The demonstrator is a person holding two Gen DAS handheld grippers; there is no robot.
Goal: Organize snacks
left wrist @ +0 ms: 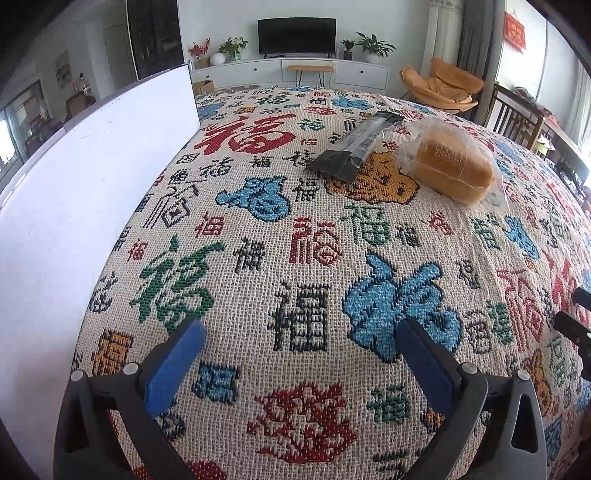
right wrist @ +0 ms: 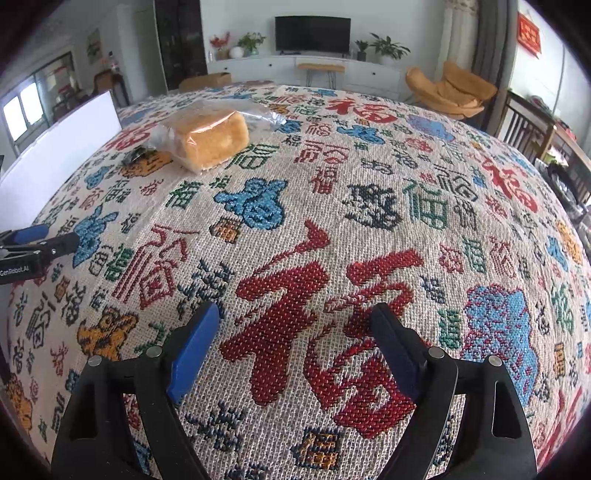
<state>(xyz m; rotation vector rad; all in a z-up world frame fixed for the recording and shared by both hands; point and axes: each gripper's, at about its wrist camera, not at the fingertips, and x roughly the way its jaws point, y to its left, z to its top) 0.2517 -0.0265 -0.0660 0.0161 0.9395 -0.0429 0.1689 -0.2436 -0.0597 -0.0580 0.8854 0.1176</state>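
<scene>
L gripper (left wrist: 301, 343): fingers spread wide, nothing btwn them, only patterned cloth (left wrist: 258, 258) below. Wrapped bread loaf (left wrist: 452, 162) lies well ahead of its fingers, to the right; dark snack packet (left wrist: 354, 147) just beside loaf, on its left, touching or not unclear. White box (left wrist: 85, 177) left of fingers. R gripper (right wrist: 295, 332): fingers wide, empty; loaf well ahead, to the left.

Coarse woven tablecloth (left wrist: 258, 229), glossy clear-plastic bread wrapper (left wrist: 450, 162)

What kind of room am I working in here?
Most likely a home living room: a television on a low white cabinet, potted plants beside it, and an orange lounge chair behind the cloth-covered table.
</scene>
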